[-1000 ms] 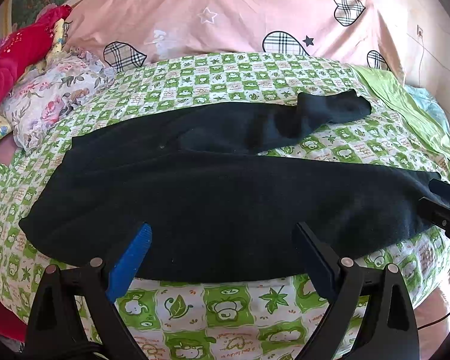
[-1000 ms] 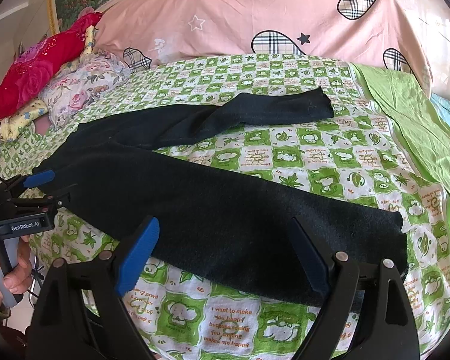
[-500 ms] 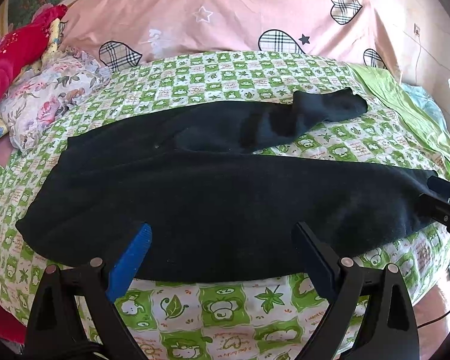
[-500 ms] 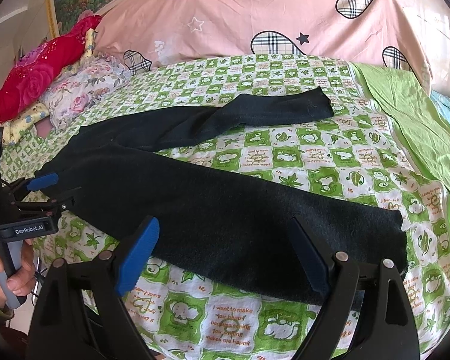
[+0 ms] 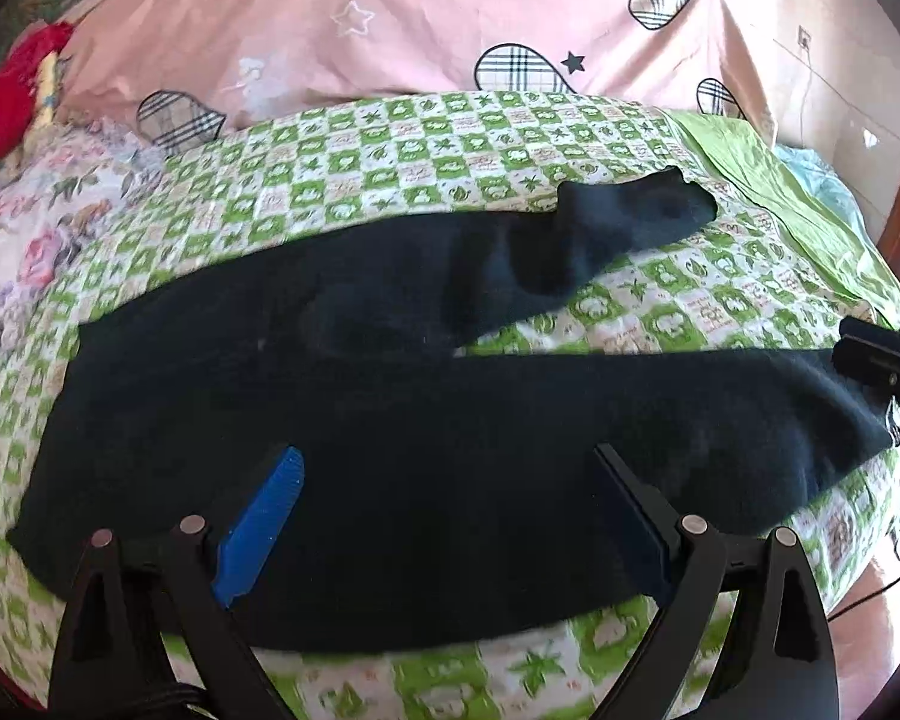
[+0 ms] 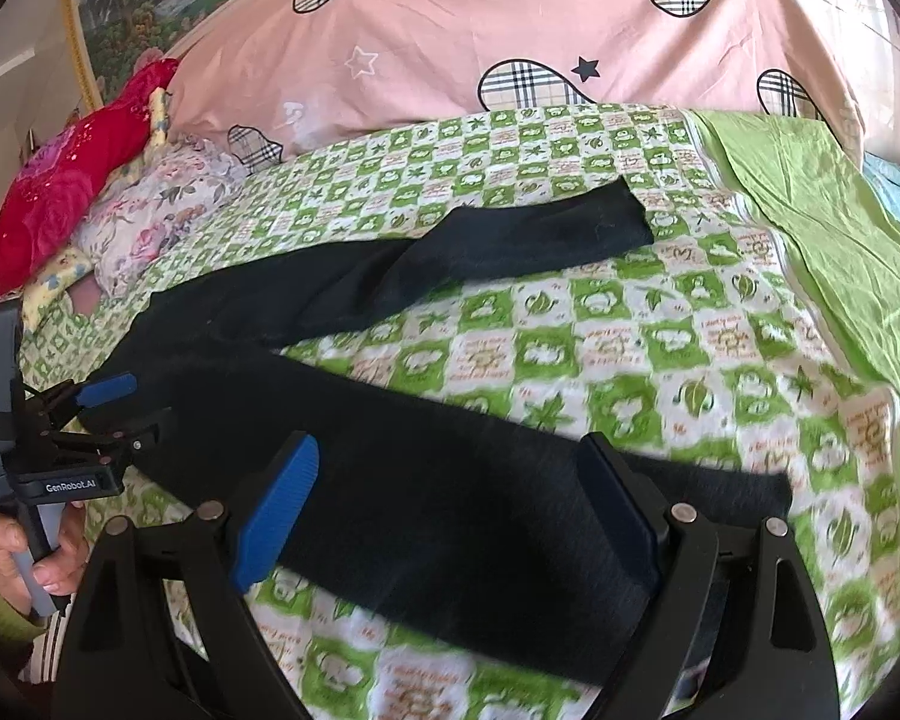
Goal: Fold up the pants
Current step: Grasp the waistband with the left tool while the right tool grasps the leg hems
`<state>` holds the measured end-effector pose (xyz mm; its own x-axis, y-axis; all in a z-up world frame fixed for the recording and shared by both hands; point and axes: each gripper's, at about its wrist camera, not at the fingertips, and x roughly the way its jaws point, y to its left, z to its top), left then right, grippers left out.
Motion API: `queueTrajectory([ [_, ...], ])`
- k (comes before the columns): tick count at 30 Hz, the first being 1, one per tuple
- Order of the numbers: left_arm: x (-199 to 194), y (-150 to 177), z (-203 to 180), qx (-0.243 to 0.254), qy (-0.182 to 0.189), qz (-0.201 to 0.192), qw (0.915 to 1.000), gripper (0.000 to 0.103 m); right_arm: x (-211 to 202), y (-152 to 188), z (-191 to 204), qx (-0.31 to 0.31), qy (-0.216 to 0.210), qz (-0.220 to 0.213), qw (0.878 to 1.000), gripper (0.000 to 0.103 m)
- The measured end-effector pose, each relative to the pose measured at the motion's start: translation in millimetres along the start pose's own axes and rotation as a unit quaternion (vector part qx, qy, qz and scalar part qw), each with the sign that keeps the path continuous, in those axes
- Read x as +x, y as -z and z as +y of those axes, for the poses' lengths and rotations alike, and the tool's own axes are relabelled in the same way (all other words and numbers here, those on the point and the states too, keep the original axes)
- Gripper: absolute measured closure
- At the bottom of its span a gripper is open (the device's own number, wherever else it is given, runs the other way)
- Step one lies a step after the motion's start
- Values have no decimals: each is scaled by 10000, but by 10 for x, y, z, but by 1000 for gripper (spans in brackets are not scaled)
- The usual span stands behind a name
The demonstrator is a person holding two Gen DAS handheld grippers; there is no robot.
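Observation:
Black pants [image 5: 426,420] lie spread flat on the green checked bedsheet [image 5: 450,144]. The waist is at the left, one leg runs along the near edge, the other angles away to the far right. My left gripper [image 5: 450,516] is open and empty over the waist and thigh part. My right gripper [image 6: 450,510] is open and empty over the near leg [image 6: 480,516], close to its cuff. The left gripper also shows at the left of the right wrist view [image 6: 126,414], at the waist edge. The right gripper shows at the right edge of the left wrist view [image 5: 882,360].
A pink duvet with plaid hearts [image 6: 510,30] is piled at the back of the bed. Floral and red pillows [image 6: 150,204] lie at the left. A plain green sheet [image 6: 822,228] covers the right side. The near edge of the bed runs under both grippers.
Both grippers have moved a little forward and lower over the pants. Both stay open. The pants have not changed shape.

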<state>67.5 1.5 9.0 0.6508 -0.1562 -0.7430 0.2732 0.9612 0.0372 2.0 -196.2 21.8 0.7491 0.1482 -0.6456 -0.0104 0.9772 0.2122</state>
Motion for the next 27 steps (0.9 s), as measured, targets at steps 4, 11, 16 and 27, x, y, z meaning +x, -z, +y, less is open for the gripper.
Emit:
queueTrajectory([
  [4,121,-250,104,58,230,75,9997,8,88,-235,-126,131,-109,31,9998,15],
  [11,545,-800,251,262,711,400,9963,8,315,-740,-421,352,-409,105,9985,15],
  [16,945,-1260,227,587,913,634,9921,8,538,-1103,-657,450,-462,286,9975,15],
  [27,1957,-1926,127,1317,1055,1246,9777,9,1231,-1761,-1323,703,-367,687,9945,15],
])
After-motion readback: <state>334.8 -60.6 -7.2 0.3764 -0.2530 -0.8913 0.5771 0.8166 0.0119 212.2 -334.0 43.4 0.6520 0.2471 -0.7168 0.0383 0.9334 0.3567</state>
